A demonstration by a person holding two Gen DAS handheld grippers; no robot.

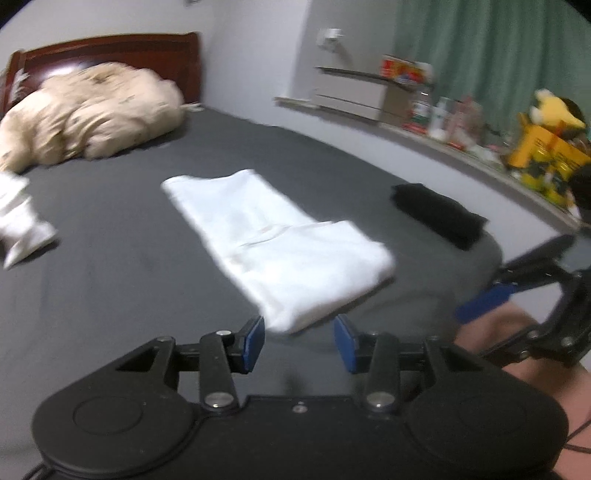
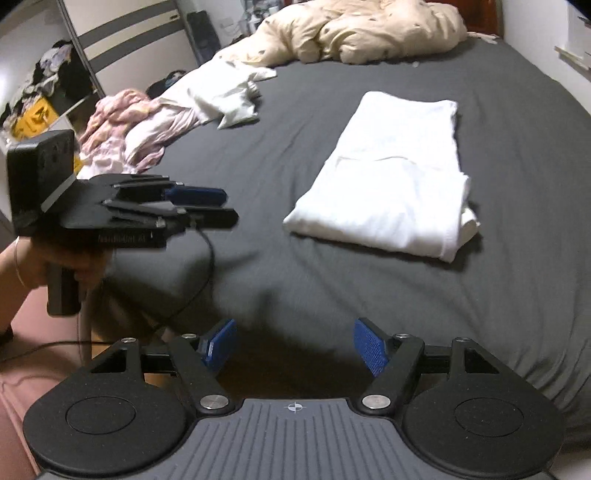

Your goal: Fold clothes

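A: Where is the garment?

B: The folded white garment (image 2: 388, 181) lies flat on the dark grey bed (image 2: 517, 258), out in the open middle of the sheet, with its near end a little in from the foot edge.

A: And the claws?

B: The left claw (image 1: 299, 341) has its blue pads spread wide with nothing between them, just short of the garment's near corner. The right claw (image 2: 293, 347) is also wide and empty, low over the foot edge of the bed.

A: Do they touch the cloth?

B: Neither does, as far as the views show.

A: What else is on the bed?

B: A folded black garment (image 1: 439, 214) near the edge by the wall ledge, a crumpled white garment (image 2: 221, 96) and a pink bundle (image 2: 125, 125) towards the opposite edge, and a beige duvet (image 2: 351, 29) heaped at the headboard end.

A: Who holds the tools?

B: A person's hand (image 2: 59, 262) grips the handle of the left one.
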